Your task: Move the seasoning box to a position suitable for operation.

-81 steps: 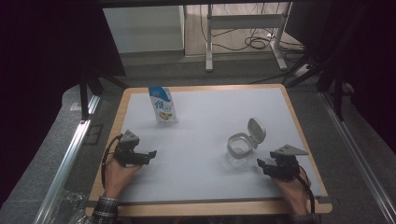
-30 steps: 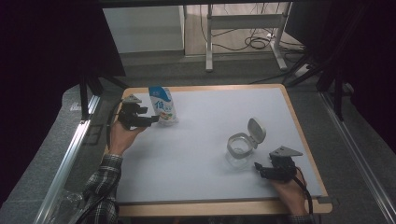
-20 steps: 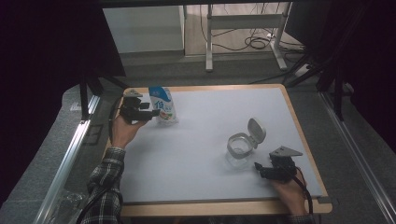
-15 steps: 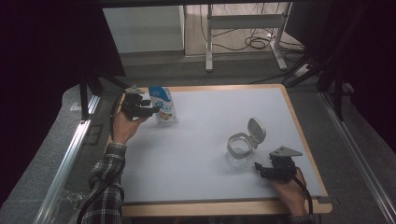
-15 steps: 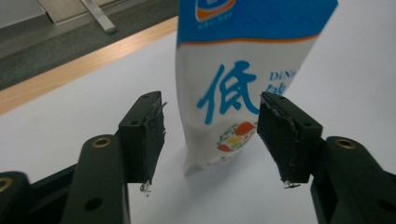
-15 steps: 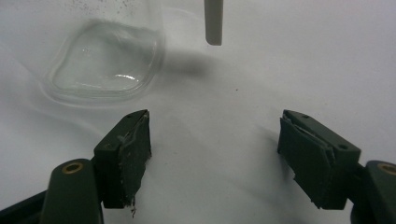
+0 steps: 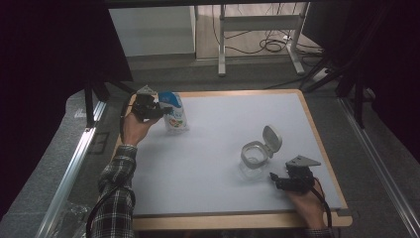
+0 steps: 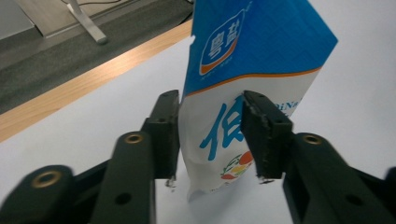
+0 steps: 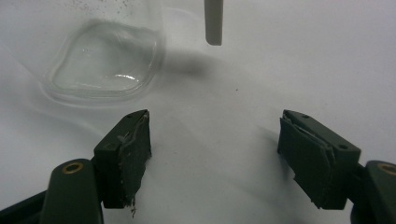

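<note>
A blue and white stand-up pouch (image 7: pixel 174 115) stands at the far left of the white mat (image 7: pixel 213 188). My left gripper (image 7: pixel 161 110) reaches it from the left. In the left gripper view its jaws have just been closing with the pouch (image 8: pixel 252 42) between them. Both pads of the left gripper (image 8: pixel 210 100) now press the pouch's lower white part. A clear jar (image 7: pixel 253 157) with its flip lid (image 7: pixel 271 139) raised stands at the near right. My right gripper (image 7: pixel 274 177) rests open just in front of it. Between the open right gripper (image 9: pixel 215 121) jaws lies bare mat, with the jar (image 9: pixel 105 60) beyond.
A wooden rim (image 7: pixel 228 221) frames the mat. A metal rail (image 7: pixel 74 163) runs along the left side and another along the right (image 7: pixel 381 168). Table legs and cables (image 7: pixel 257 47) stand on the floor beyond the far edge.
My left hand went from the near left up to the pouch and its jaws closed in around it. The right hand and the jar stayed put.
</note>
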Demonstrator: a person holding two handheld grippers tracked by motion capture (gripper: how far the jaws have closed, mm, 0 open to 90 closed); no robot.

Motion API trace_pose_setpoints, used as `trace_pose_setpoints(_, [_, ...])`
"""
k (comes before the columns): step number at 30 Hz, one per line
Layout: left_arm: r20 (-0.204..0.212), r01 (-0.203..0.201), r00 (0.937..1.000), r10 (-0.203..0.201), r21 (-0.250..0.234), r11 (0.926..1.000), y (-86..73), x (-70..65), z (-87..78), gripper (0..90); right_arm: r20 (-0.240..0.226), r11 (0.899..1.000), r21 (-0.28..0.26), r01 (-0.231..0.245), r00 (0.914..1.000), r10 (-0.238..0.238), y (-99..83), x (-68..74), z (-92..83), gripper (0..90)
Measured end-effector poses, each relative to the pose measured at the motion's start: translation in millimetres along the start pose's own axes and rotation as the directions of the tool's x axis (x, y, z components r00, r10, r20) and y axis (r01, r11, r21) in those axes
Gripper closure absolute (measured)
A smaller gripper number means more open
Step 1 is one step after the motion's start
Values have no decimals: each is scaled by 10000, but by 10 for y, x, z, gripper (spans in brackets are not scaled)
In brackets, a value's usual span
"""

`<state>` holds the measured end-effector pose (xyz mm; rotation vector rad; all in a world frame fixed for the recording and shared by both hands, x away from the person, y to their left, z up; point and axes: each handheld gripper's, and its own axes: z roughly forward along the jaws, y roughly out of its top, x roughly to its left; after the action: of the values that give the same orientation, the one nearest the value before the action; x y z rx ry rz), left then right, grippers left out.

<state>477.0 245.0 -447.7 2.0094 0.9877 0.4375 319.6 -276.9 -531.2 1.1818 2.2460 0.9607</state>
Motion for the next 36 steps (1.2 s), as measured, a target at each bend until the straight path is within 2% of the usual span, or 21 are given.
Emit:
trace_pose_setpoints(6, [-51, -26, 10000, 26, -66, 10000, -16, 9, -14, 748, -1, 10000, 8, 4, 10000, -4, 0, 0, -1, 259])
trace_pose_setpoints(9, [8, -141, 9999, 141, -1, 9999, -25, -1, -32, 850, 3, 10000, -3, 4, 10000, -4, 0, 0, 0, 259])
trace_pose_setpoints(11, [21, -151, 9999, 151, 11, 9999, -27, -11, -35, 871, 3, 10000, -1, 3, 10000, -3, 0, 0, 0, 259])
trace_pose_setpoints(18, [60, -24, 10000, 24, -48, 10000, -47, -14, -49, 894, -2, 10000, 8, 6, 10000, -6, 0, -1, -1, 258])
trace_pose_setpoints(22, [71, 222, 9997, -221, -92, 9997, -51, -16, -50, 894, 1, 10000, 0, 2, 10000, -2, 0, 0, 0, 258])
trace_pose_setpoints(28, [353, 340, 9988, -335, -161, 9993, -61, -39, -84, 898, -2, 10000, -1, -3, 10000, 3, 0, 0, 0, 259])
trace_pose_setpoints(29, [499, 370, 9981, -358, -233, 9990, -69, -50, -95, 899, 1, 10000, -1, 4, 10000, -4, 0, -1, 0, 258])
trace_pose_setpoints(36, [628, 319, 9976, -288, -491, 9983, -93, -104, -111, 900, -1, 10000, -1, -3, 10000, 3, 0, 0, 0, 258])
